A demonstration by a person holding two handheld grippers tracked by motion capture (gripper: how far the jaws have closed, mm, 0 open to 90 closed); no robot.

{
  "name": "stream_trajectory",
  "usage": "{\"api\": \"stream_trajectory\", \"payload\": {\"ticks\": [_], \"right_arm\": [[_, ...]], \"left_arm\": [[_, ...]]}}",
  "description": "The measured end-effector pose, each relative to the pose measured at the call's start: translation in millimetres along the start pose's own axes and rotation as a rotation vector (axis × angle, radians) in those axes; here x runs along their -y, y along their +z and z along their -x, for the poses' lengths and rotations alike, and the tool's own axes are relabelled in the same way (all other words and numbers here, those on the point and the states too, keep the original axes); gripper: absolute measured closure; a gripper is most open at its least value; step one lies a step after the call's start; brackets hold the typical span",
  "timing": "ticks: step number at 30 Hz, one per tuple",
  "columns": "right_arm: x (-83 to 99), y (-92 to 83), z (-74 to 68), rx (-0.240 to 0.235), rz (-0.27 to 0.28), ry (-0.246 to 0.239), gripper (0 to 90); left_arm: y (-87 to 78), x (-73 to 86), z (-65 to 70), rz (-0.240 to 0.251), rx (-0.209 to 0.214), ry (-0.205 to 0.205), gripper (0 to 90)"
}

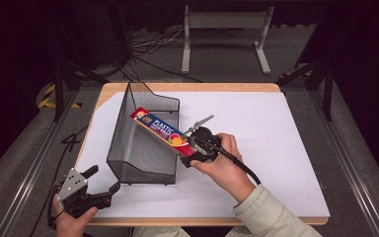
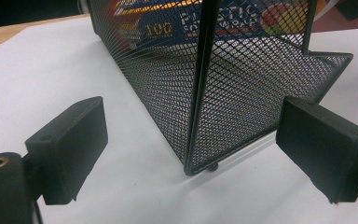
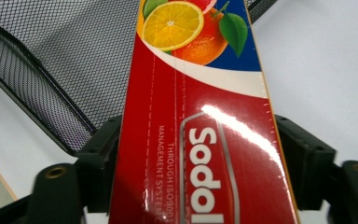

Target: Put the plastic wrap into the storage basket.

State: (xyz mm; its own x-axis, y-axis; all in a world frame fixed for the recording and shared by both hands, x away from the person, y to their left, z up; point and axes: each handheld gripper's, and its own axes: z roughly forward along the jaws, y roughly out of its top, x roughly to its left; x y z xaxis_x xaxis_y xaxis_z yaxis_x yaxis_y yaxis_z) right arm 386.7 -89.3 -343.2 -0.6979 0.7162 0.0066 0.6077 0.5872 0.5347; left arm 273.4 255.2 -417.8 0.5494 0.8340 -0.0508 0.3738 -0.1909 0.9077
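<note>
The box (image 1: 164, 132) lies slanted across the basket's (image 1: 128, 163) rim at 3 o'clock, half in. The right tool (image 1: 193, 148) has its jaws spread almost off the box's end; the left tool (image 1: 101, 183) gapes empty at the basket's near corner. Left: settling the box inside.

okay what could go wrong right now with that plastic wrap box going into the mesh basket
The plastic wrap box leans over the mesh basket's rim, one end between the right gripper's jaws; loosely held, it may slide or tip out. Pushing could shift the light basket, since the left gripper stands open and apart.
</note>
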Motion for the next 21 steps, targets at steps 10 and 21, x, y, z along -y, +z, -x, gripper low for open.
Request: {"api": "stream_trajectory", "payload": {"ticks": [10,21], "right_arm": [[1.8,-8.3,0.3,0.016,0.048,-0.038,23.8],[6.0,-21.5,4.5,-0.010,0.098,-0.050,25.0]], "left_arm": [[-0.1,0.2,-0.1,0.002,0.000,-0.001,9.7],[0.2,0.5,-0.4,0.002,-0.001,-0.004,9.7]]}}
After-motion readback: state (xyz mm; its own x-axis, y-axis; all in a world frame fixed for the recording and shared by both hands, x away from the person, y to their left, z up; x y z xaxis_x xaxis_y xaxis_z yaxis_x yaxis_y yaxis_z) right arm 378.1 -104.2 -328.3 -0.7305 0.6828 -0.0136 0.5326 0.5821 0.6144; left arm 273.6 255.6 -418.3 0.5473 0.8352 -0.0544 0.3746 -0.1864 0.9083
